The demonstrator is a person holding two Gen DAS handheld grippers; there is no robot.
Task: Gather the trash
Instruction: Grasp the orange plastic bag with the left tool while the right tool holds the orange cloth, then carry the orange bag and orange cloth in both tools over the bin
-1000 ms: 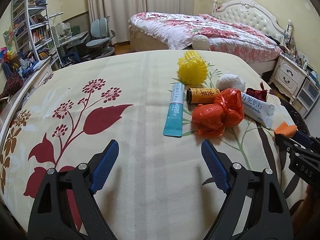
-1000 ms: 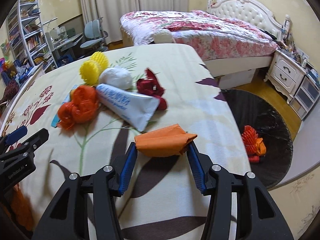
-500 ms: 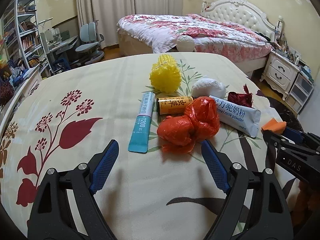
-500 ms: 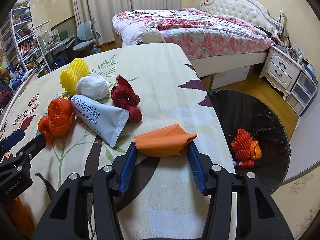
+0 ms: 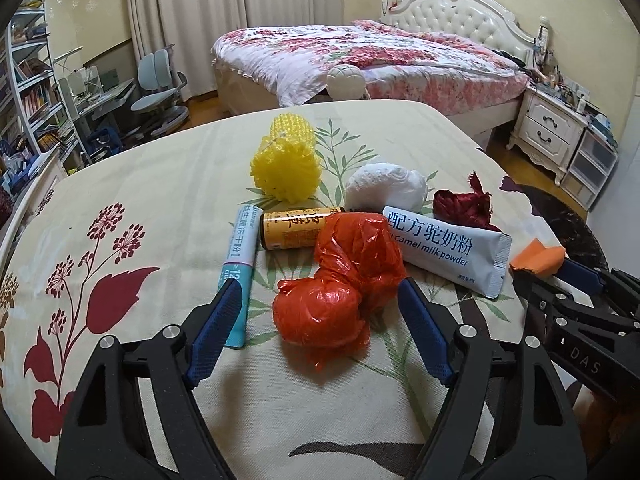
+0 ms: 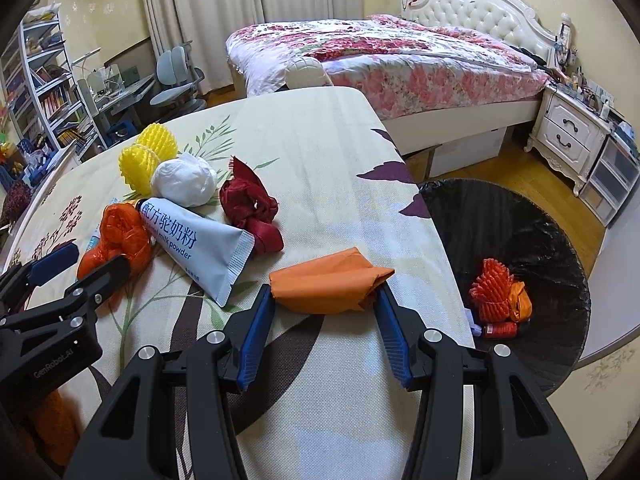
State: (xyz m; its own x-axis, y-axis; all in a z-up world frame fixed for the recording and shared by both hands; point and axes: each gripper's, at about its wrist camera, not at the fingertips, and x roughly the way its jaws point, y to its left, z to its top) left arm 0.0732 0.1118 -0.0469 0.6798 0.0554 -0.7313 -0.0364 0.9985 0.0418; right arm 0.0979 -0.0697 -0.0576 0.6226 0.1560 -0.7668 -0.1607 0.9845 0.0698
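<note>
My right gripper [image 6: 325, 304] is shut on a folded orange paper wad [image 6: 328, 286] and holds it above the table's right edge, beside the black bin [image 6: 520, 216]. My left gripper [image 5: 316, 304] is open, its fingers on either side of a crumpled orange plastic bag [image 5: 340, 292] on the table. Around the bag lie a teal tube [image 5: 240, 264], a yellow can [image 5: 296, 228], a yellow foam net [image 5: 286, 164], a white wad [image 5: 384, 188], a dark red wrapper [image 5: 464, 208] and a milk powder sachet [image 5: 444, 252].
The bin on the floor right of the table holds orange trash [image 6: 500, 296]. The table has a floral cloth [image 5: 120, 200]. A bed [image 6: 400, 52], a nightstand [image 6: 572, 136] and desk chairs [image 5: 160, 88] stand behind.
My left gripper has moved forward and right until the orange bag sits between its open fingers. My right gripper has carried the orange wad right, and the bin has come into fuller view.
</note>
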